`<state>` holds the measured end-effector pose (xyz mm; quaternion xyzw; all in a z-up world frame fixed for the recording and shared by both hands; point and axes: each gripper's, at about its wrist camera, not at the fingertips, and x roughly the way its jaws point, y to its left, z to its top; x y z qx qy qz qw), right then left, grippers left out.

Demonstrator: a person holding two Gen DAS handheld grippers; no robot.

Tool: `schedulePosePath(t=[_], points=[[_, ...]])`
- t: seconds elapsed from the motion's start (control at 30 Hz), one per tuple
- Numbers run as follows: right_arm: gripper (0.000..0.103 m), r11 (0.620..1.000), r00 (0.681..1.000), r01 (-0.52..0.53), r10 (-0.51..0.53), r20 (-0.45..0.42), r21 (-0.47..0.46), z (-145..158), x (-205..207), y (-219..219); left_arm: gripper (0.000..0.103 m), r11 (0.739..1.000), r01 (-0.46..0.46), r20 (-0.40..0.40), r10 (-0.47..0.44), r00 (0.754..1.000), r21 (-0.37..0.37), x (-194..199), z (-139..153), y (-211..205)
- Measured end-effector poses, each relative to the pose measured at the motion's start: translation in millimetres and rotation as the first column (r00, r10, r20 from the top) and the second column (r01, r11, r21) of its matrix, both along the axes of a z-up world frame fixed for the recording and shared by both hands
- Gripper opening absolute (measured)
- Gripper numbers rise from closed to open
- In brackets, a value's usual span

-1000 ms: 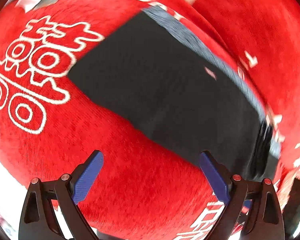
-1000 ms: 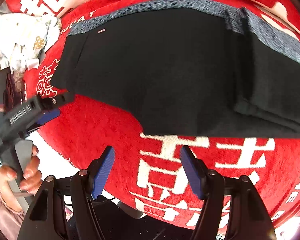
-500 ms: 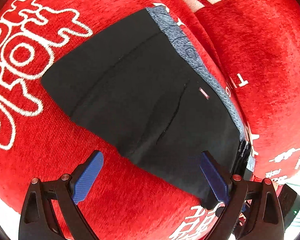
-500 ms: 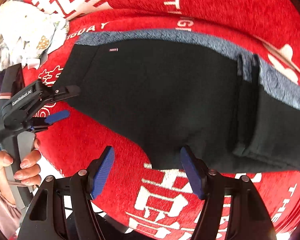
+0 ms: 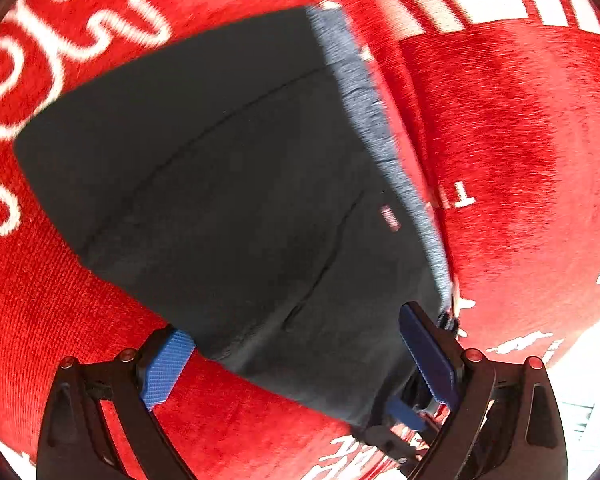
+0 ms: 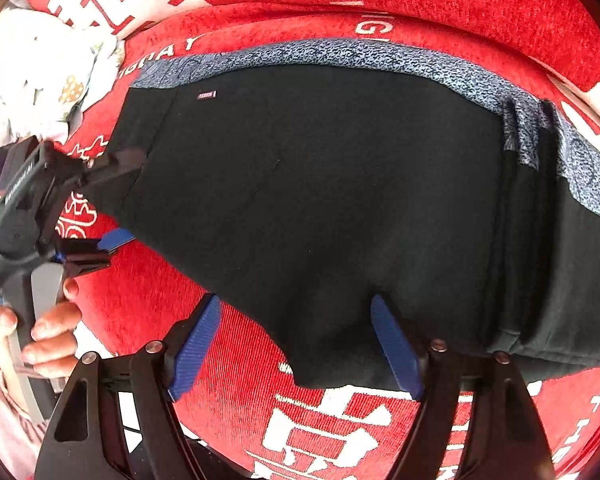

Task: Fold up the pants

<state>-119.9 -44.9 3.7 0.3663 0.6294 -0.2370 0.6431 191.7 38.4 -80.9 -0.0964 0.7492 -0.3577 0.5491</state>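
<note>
Both tongs have closed in on the black fabric pants with a speckled grey waistband (image 6: pixel 340 184), lying flat on the red plush cloth with white lettering (image 6: pixel 228 360). The left tongs (image 5: pixel 300 360) and right tongs (image 6: pixel 296 344) are each spread wide, their blue pads now straddling the near hem. Neither pinches yet; a grasp for folding looks imminent.

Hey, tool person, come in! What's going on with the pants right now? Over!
Left tool open, right tool open, both straddling near edge. Black pants with grey waistband flat on red printed cloth, partly folded. Nothing blocking.

Left claw (image 5: pixel 300 356) wide open, blue pads straddling the near edge of the black pants (image 5: pixel 228 184). Pants lie flat on red printed cloth (image 5: pixel 500 160), grey waistband (image 5: pixel 364 96) along the right side.
</note>
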Motion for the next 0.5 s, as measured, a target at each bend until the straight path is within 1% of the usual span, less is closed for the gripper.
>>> schedulePosePath(t=[0.07,0.1,0.13,0.17,0.23,0.27,0.3,0.33,0.37,0.43,0.47,0.5], points=[[0.081,1.0,1.0,0.013,-0.013,0.013,0.013,0,-2,-2,0.097,0.998,0.025,0.047,-0.022,0.999,-0.062,-2,19,-6],[0.081,1.0,1.0,0.016,-0.017,0.016,0.017,-1,-3,-2,0.097,0.997,0.039,0.068,-0.034,0.997,-0.072,-3,24,-9],[0.081,1.0,1.0,0.016,-0.016,0.017,0.019,-1,-4,-3,0.097,0.996,0.058,0.094,-0.052,0.994,-0.064,-4,26,-14],[0.081,1.0,1.0,0.012,-0.013,0.014,0.017,-1,-4,-3,0.097,0.997,0.069,0.108,-0.064,0.992,-0.043,-5,25,-18],[0.081,1.0,1.0,0.006,-0.006,0.003,0.012,-2,-2,-1,0.096,0.995,0.084,0.134,-0.091,0.987,0.061,-6,12,-27],[0.081,1.0,1.0,0.001,-0.001,-0.004,0.011,-1,-1,-1,0.093,0.992,0.085,0.149,-0.098,0.984,0.091,-4,9,-27],[0.081,1.0,1.0,-0.006,0.006,-0.01,0.009,1,1,-1,0.081,0.988,0.082,0.181,-0.105,0.978,0.131,-4,8,-28],[0.081,1.0,1.0,-0.011,0.012,-0.011,0.007,2,5,-1,0.067,0.981,0.082,0.216,-0.12,0.969,0.174,-5,8,-29],[0.081,1.0,1.0,-0.018,0.018,-0.007,0.001,6,9,-2,0.062,0.977,0.086,0.233,-0.132,0.963,0.196,-4,8,-29],[0.081,0.999,0.999,-0.031,0.032,0.016,-0.023,18,21,-6,0.047,0.976,0.095,0.274,-0.148,0.95,0.195,-3,13,-25],[0.081,0.998,0.998,-0.046,0.047,0.033,-0.041,27,28,-9,0.044,0.974,0.11,0.297,-0.167,0.94,0.197,-4,17,-24],[0.081,0.997,0.997,-0.06,0.063,0.046,-0.056,33,35,-12,0.036,0.969,0.133,0.337,-0.199,0.92,0.21,-7,21,-27]])
